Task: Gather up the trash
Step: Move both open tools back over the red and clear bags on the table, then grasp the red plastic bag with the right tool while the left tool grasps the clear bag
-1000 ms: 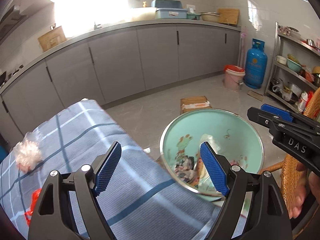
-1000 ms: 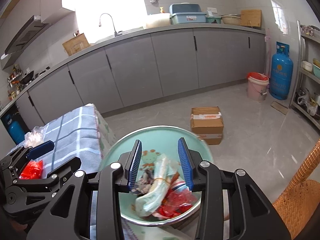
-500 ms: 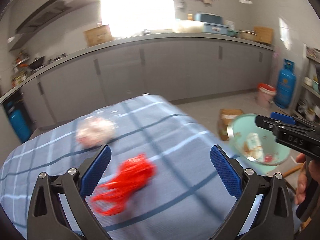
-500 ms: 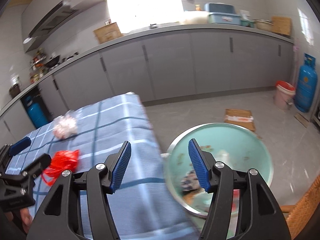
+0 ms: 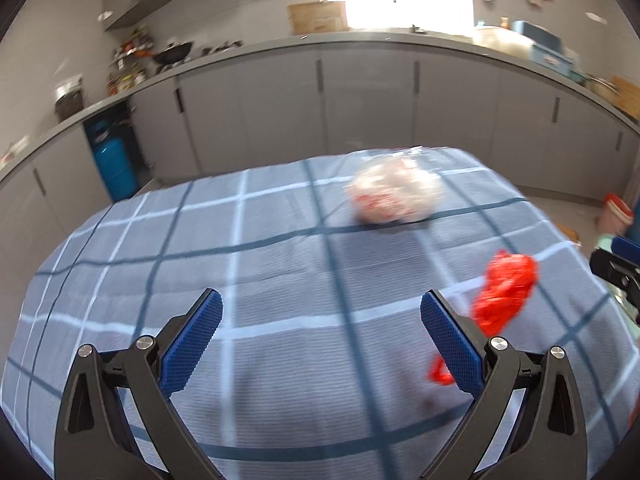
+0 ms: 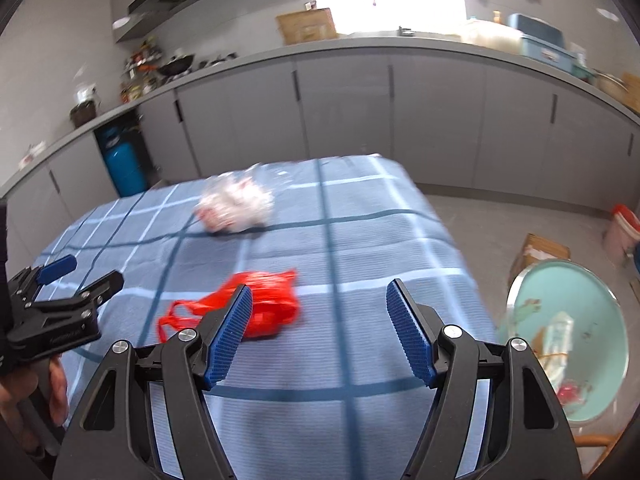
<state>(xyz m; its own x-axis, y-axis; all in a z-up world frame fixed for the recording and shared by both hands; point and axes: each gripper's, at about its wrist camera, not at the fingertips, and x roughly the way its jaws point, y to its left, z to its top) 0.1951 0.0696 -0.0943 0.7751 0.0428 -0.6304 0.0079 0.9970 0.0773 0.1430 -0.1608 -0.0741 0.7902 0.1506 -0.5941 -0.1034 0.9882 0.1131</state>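
Two pieces of trash lie on a bench (image 6: 360, 360) covered with a blue checked cloth: a crumpled red plastic bag (image 6: 256, 308) and, farther back, a wad of clear-and-white plastic wrap (image 6: 234, 204) with red specks. They sit well apart from each other in the open middle of the cloth, probably where they were dropped, with nothing around them to hinder a grasp.

A mint-green basin (image 6: 568, 344) stands off the right edge of the bench, lower than its top. It already holds wrappers and red scraps, so it seems to serve as the collecting bin, placed close for short carries.

The left hand-held gripper (image 5: 320, 340) hovers over the cloth, tilted downward, its blue-padded jaws spread as wide as they go, with nothing between them. From its own camera the red bag (image 5: 504, 292) lies just beyond and to the right of its right pad, outside the jaws; the wad (image 5: 396, 196) lies farther ahead.

The right hand-held gripper (image 6: 320, 332) is also tilted down over the bench, and its jaws are opening, empty. The red bag sits just behind and left of its left pad, partly hidden by it, not between the jaws. In this view the left hand-held gripper (image 6: 66, 280) appears at the far left edge.

Both views are blurred by motion.
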